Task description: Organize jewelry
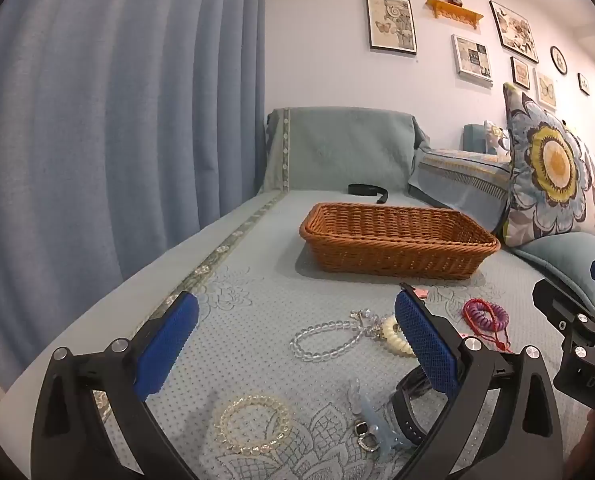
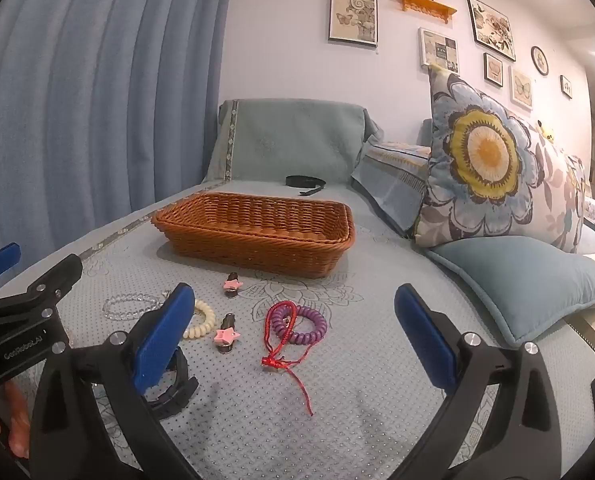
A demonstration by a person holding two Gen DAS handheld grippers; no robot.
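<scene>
A brown wicker basket (image 1: 397,240) (image 2: 257,232) stands on the sofa seat beyond the jewelry. My left gripper (image 1: 297,344) is open above a clear bead bracelet (image 1: 325,340), a pale yellow bead bracelet (image 1: 253,424), a light blue hair clip (image 1: 373,420), a black watch (image 1: 405,416) and a cream coil tie (image 1: 393,340). My right gripper (image 2: 293,340) is open above a purple coil tie (image 2: 301,324) with a red cord bracelet (image 2: 281,344). Two pink star clips (image 2: 227,336) (image 2: 232,283) lie to its left. Both grippers hold nothing.
A floral cushion (image 2: 489,168) and a plain blue cushion (image 2: 525,280) lie at the right. A black strap (image 2: 305,182) lies behind the basket. Blue curtain (image 1: 117,120) hangs at the left. The right gripper's body shows in the left wrist view (image 1: 577,332).
</scene>
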